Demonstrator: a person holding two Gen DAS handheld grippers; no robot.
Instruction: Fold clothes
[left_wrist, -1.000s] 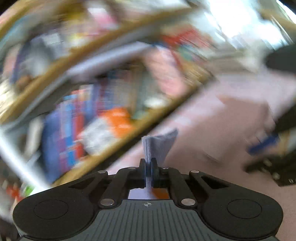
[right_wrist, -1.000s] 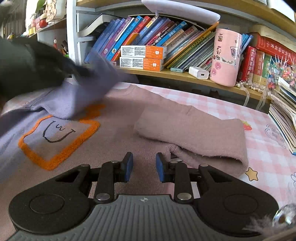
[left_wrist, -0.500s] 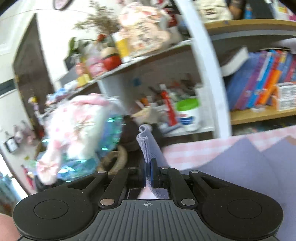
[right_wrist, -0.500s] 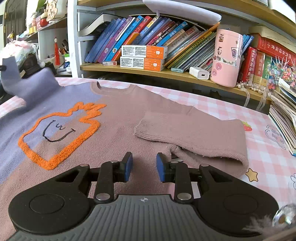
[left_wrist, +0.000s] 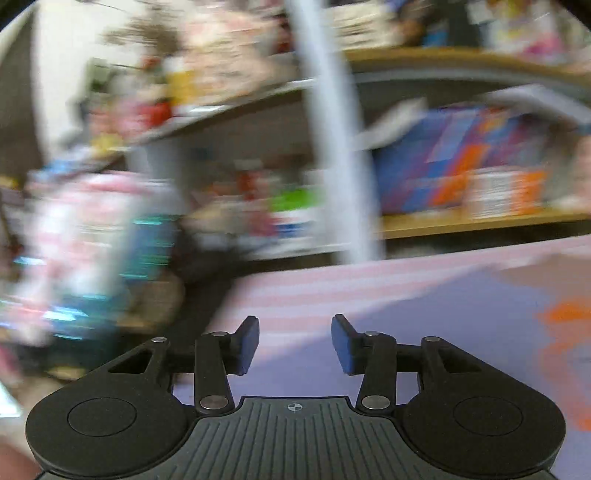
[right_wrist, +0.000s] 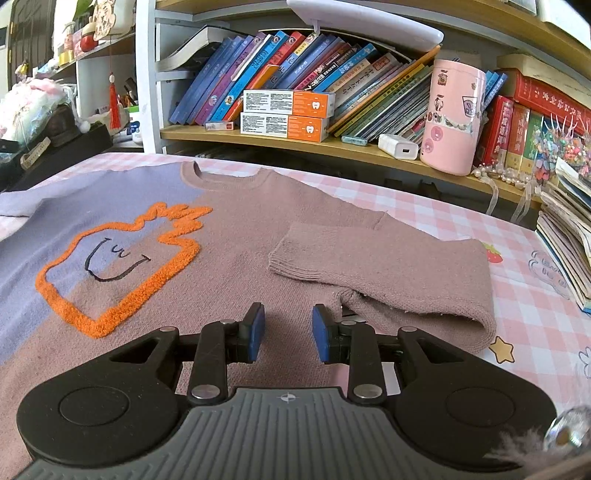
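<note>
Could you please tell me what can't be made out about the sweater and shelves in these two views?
- Left wrist view: shelf contents smeared by motion blur.
- Right wrist view: sweater hem hidden behind the right tongs.
- Its lilac sleeve is cut off by the left edge.

Sweater (right_wrist: 229, 236) flat on table (right_wrist: 524, 317), bookshelf (right_wrist: 332, 147) behind

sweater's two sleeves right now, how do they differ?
The mauve sleeve is folded in across the sweater body, its ribbed cuff lying on the chest. The lavender sleeve lies spread outward on the checked tablecloth, not folded in. Colour differs too: mauve against lavender, matching each half of the body. Both lie flat, and neither is held: the left hand-held gripper and right hand-held gripper are open.
</note>
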